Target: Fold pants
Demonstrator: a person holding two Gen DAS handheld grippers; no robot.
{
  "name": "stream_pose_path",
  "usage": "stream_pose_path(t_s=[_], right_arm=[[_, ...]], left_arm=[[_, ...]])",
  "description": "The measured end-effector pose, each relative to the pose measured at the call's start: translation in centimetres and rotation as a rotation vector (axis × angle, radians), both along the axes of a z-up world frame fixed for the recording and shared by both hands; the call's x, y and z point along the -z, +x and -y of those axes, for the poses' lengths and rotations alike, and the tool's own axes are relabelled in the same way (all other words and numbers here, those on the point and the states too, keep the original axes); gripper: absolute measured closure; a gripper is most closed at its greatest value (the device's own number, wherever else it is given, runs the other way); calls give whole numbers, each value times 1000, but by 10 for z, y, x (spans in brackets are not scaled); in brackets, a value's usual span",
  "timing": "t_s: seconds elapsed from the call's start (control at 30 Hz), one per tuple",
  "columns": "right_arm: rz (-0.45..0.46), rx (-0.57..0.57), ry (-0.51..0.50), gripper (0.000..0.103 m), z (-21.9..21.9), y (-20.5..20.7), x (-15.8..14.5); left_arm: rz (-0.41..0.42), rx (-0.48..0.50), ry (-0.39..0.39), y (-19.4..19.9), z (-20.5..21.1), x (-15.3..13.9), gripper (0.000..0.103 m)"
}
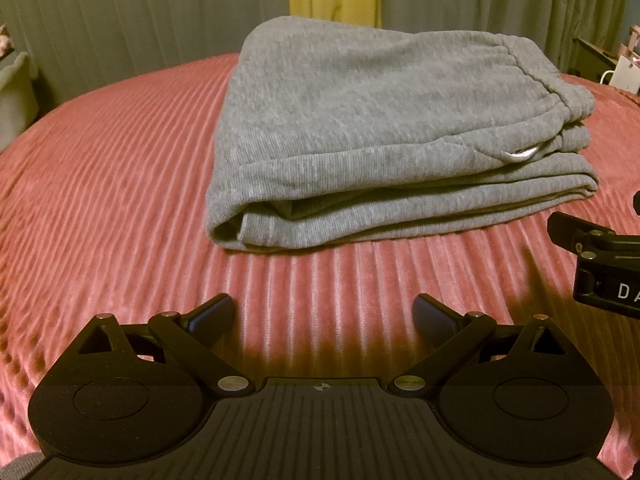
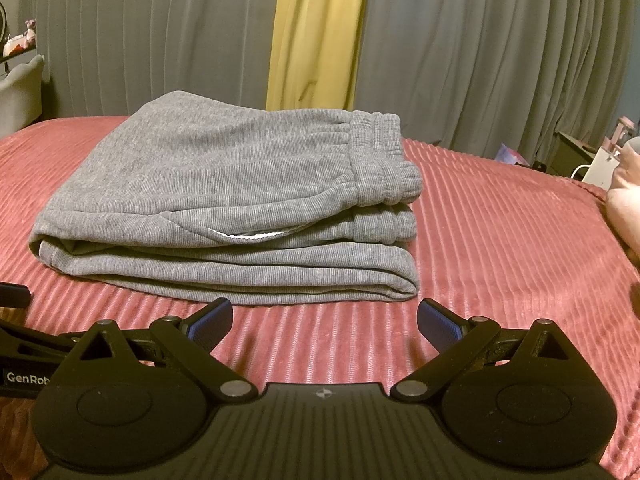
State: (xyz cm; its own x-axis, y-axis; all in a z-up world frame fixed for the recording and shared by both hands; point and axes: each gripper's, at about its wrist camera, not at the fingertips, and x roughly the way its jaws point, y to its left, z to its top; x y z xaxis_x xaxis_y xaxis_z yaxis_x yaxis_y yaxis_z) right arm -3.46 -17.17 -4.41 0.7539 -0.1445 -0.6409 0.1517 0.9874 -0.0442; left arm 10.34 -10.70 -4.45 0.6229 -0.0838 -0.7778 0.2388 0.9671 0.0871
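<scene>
Grey sweatpants (image 1: 360, 120) lie folded in a compact stack on the pink ribbed bedspread (image 1: 100, 200), elastic waistband on top at the right. They also show in the right wrist view (image 2: 224, 200). My left gripper (image 1: 324, 314) is open and empty, a short way in front of the stack's near edge. My right gripper (image 2: 325, 320) is open and empty, just in front of the stack's near edge. The right gripper's side shows at the right edge of the left wrist view (image 1: 600, 256).
Grey curtains (image 2: 480, 60) with a yellow strip (image 2: 316, 32) hang behind the bed. A grey chair (image 2: 20, 88) stands at far left. A dark side table with small items (image 2: 576, 152) is at far right. A pale pink pillow (image 2: 624, 200) lies on the bed's right edge.
</scene>
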Motion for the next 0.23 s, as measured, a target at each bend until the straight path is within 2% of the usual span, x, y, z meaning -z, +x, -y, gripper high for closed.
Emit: stream_pose_path(t_s=[0.23], right_arm=[[1, 0, -2, 4, 0, 0, 0]], left_arm=[[8, -23, -9, -3, -5, -3, 3]])
